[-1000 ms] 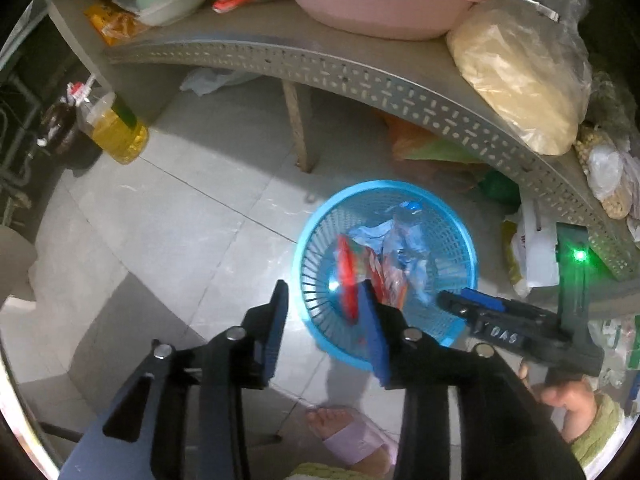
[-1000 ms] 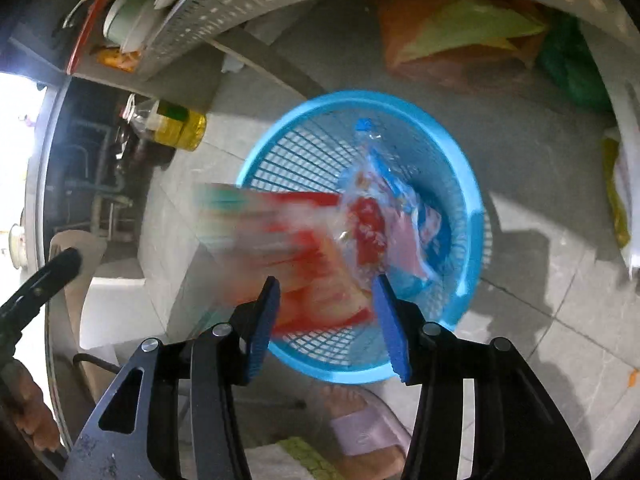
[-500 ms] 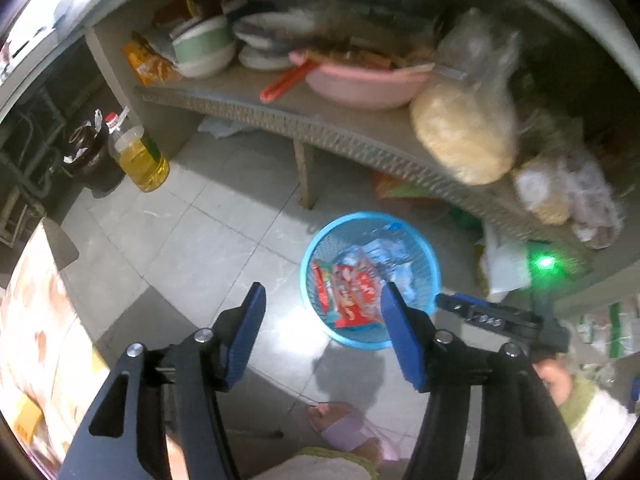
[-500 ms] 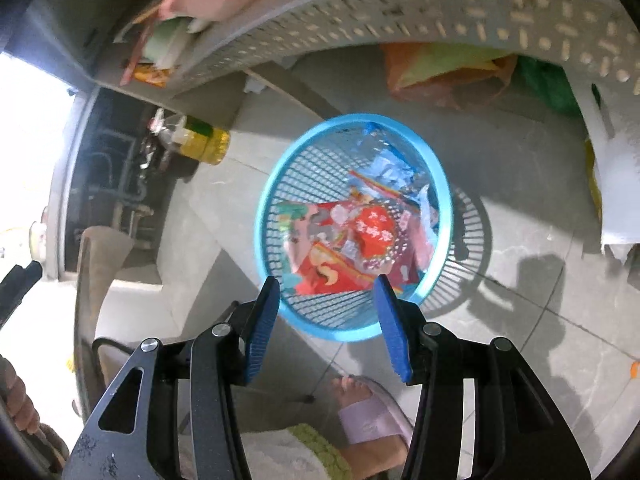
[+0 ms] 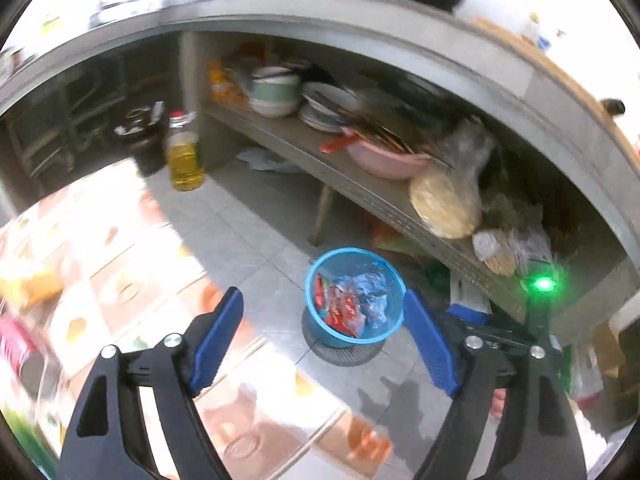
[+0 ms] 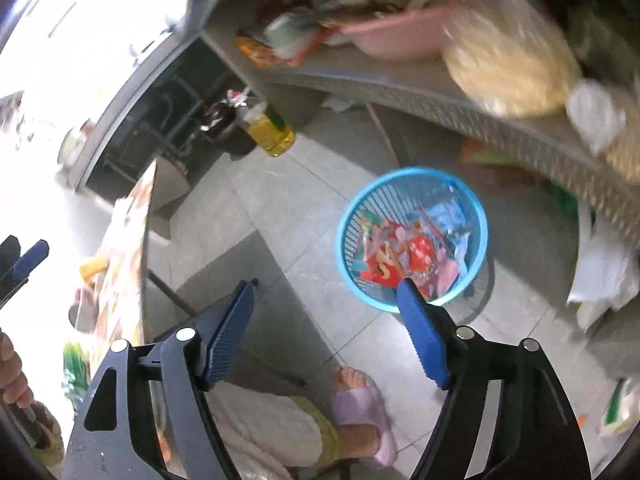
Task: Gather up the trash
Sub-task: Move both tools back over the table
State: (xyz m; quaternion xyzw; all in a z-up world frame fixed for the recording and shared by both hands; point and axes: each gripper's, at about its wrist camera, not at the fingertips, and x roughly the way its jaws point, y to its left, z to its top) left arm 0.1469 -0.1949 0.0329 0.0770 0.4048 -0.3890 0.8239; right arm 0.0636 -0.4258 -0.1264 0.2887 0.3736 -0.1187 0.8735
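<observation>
Both grippers are empty, jaws spread wide with nothing between the blue pads. The left gripper (image 5: 322,330) looks down past its fingers at the blue basket (image 5: 394,276), which sits on the tiled floor just beyond and between the two fingertips, under the near edge of the perforated shelf (image 5: 384,200). The right gripper (image 6: 326,312) sees the same blue basket (image 6: 482,216) off to the right of its centre line, the right pad overlapping the near rim in that view.

Inside the basket lie the wrappers (image 6: 408,252), red and pale blue, crumpled together against the near and right wall; so that trash is already where it belongs.

What the coming move likely turns on is the table (image 5: 112,264) with the patterned cloth, near and to the left in the left view, and at the far left edge in the right view. Blurred coloured items, possibly more trash, lie on its left part, though what they are cannot be told. From the basket that is a swing leftward, and the left gripper appears nearer to it. A yellow oil bottle (image 5: 185,160) stands on the floor farther back, well apart from both.
</observation>
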